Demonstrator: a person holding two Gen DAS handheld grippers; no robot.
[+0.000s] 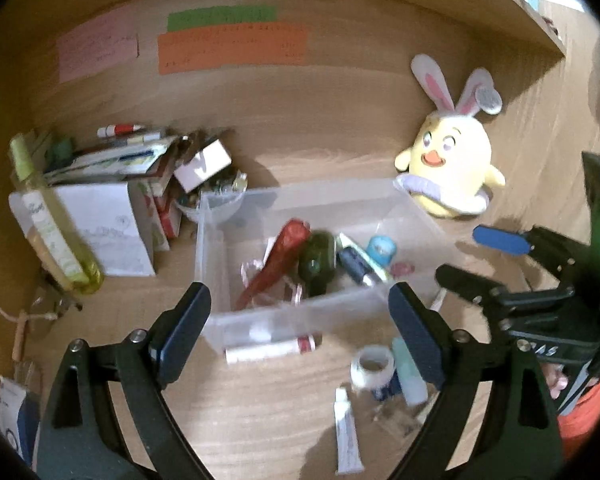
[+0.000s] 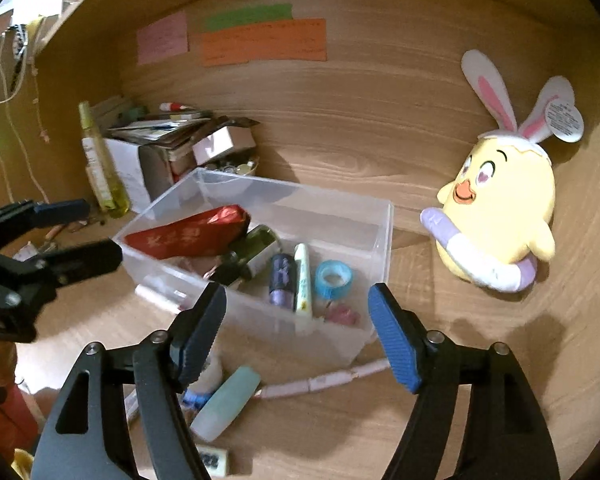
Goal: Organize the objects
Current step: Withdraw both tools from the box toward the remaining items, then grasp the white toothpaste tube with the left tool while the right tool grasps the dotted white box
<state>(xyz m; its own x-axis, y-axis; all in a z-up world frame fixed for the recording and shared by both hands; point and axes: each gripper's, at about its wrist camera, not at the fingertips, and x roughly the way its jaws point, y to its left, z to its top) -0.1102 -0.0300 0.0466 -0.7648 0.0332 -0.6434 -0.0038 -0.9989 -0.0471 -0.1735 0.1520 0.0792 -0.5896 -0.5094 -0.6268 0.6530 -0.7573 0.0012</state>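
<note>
Clear plastic made the bin light enough that a nudge from either empty, wide-apart gripper, left or right, might have skidded it across the wood-grain desk. Loose items lay just before it (a mint tube, a white tape roll, a white tube) and could have rolled away; a plush chick leaned against the back panel under coloured notes

Clear bin holds small items — right gripper jaws spread, empty.
</note>
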